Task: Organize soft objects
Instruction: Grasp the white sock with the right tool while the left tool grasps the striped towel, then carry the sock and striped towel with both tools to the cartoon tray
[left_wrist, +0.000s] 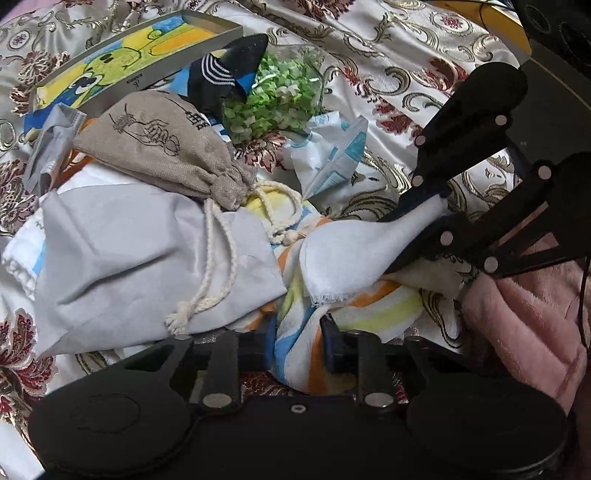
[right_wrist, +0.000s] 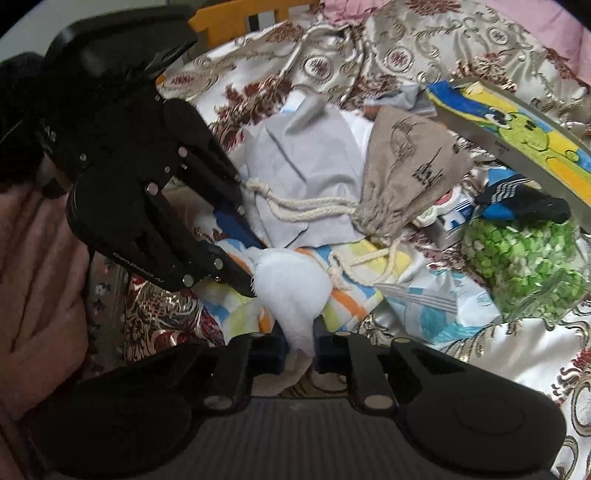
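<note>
Right gripper (right_wrist: 297, 343) clamped on the white cloth (right_wrist: 291, 284), fingers narrow around its bunched neck at 6 o'clock in the right wrist view. Left gripper (left_wrist: 297, 345) pinching the striped towel (left_wrist: 295, 354) between near-shut fingers at 6 o'clock of its own view. Grey cloth (left_wrist: 147, 258) at 9 o'clock, under the beige drawstring pouch (left_wrist: 159, 155). Green-filled bag (left_wrist: 277, 99) at 12 o'clock, beside a dark sock (left_wrist: 229, 70), all on patterned bedding (left_wrist: 406, 74).
</note>
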